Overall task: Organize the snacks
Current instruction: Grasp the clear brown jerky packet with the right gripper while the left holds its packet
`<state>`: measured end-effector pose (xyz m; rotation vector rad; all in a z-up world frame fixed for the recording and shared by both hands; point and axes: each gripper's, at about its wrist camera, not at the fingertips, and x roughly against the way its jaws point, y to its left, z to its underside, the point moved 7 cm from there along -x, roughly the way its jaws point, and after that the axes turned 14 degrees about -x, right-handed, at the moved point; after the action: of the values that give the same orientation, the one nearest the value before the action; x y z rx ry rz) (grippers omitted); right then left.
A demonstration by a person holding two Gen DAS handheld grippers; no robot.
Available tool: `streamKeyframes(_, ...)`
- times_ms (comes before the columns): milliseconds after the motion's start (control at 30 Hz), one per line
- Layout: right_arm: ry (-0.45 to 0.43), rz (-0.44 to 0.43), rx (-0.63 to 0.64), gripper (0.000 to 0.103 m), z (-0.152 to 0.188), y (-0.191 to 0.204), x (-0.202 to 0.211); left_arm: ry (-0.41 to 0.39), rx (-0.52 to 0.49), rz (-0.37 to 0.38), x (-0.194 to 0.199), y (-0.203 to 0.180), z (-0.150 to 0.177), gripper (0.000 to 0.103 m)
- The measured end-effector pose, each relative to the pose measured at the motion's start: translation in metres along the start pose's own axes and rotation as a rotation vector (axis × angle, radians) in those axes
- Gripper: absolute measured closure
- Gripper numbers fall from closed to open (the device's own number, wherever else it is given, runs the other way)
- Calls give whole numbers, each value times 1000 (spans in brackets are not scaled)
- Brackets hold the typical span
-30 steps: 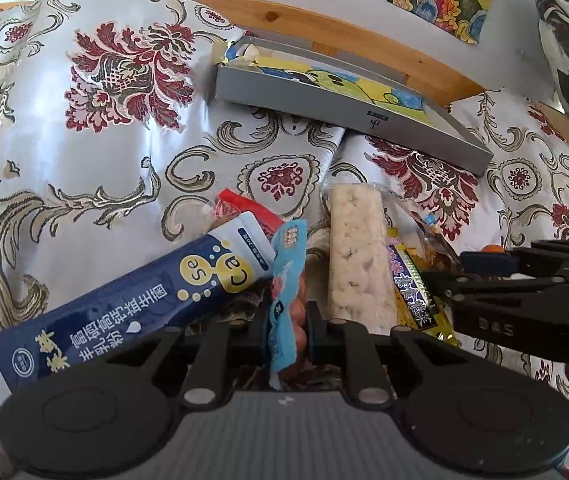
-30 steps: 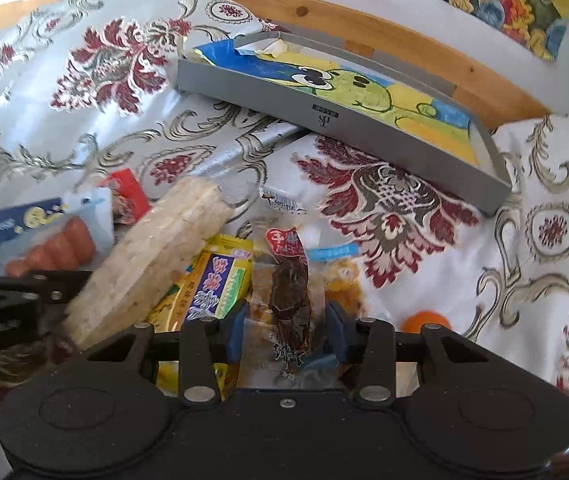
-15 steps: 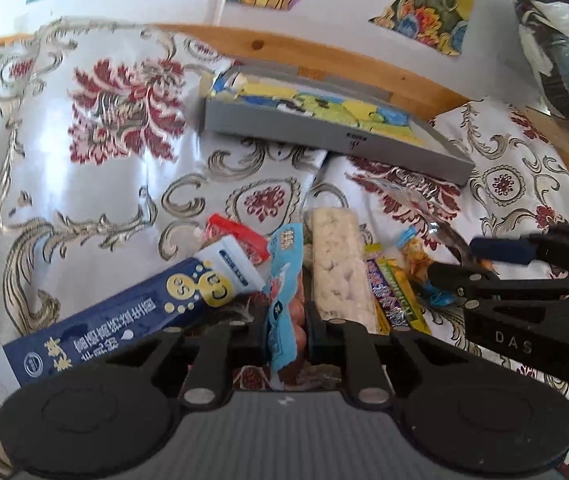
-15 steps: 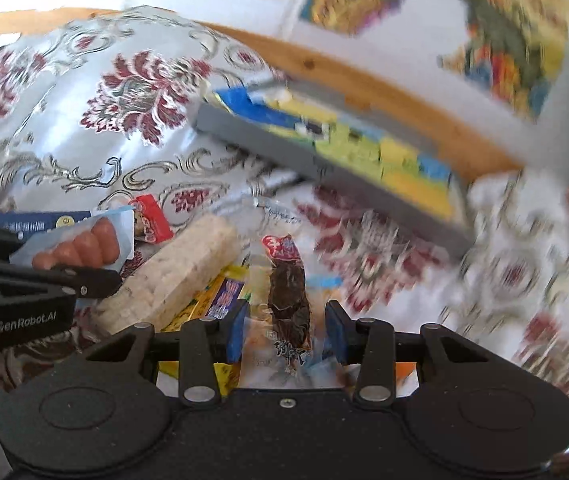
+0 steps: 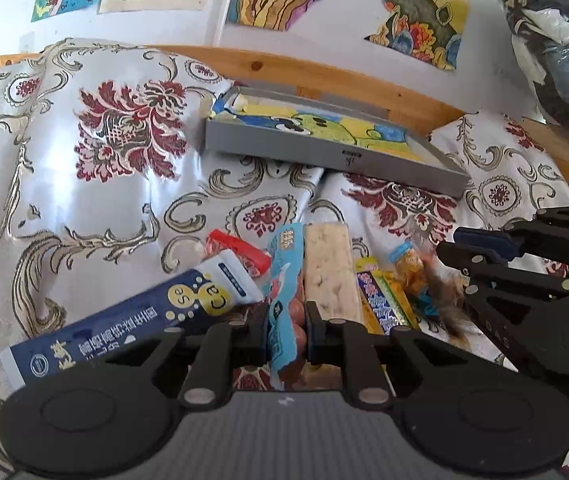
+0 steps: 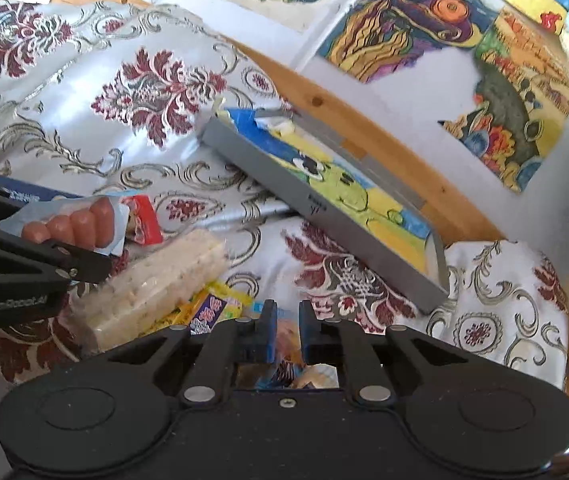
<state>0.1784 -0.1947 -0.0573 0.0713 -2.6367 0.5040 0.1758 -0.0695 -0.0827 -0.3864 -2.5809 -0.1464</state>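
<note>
A blue sausage packet (image 5: 282, 312) is clamped upright between the closed fingers of the left gripper (image 5: 284, 330), above the snack pile on the patterned cloth (image 5: 84, 184). The right gripper (image 6: 284, 330) is nearly closed; whether its fingers hold the brown snack (image 5: 446, 300) cannot be told. A grey tray (image 5: 324, 152) lies beyond.

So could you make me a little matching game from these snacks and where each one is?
Things:
1. sausage packet
2. rice cracker bar
3. grey tray
4. dark blue sachet

Places:
A. at the far side, by the wooden edge
B. pinched in the left gripper
C. lying flat, furthest left of the pile
D. just right of the held packet

Pairs: 1-B, 2-D, 3-A, 4-C
</note>
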Motion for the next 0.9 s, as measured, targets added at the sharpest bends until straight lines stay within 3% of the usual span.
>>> streamKeyframes(67,21,13,-4,94,2,-1,-3,1,-3,5,0,0,1,86)
streamKeyframes(100,43,16,-4,89,5,-1,-6,1,-3,7,0,0,1,86)
streamKeyframes(200,131,-13,-64,64,16,-2,-18,5,-1,10,-1,-1,3,86)
streamKeyframes(467,232,-106,-353,62,17,-16,-31,-6,-7,4,-1,0,0,86)
streamKeyframes(567,281,-201,-516,54,16,-24,-29,-17,-8,-1,0,0,-2,86)
streamKeyframes(800,398,-245,-666,47,31,-30,-39,-46,7,-15,3,2,-12,86)
streamKeyframes(900,410,-254,-730,42,33,-33,-51,-53,8,-22,3,1,-16,86)
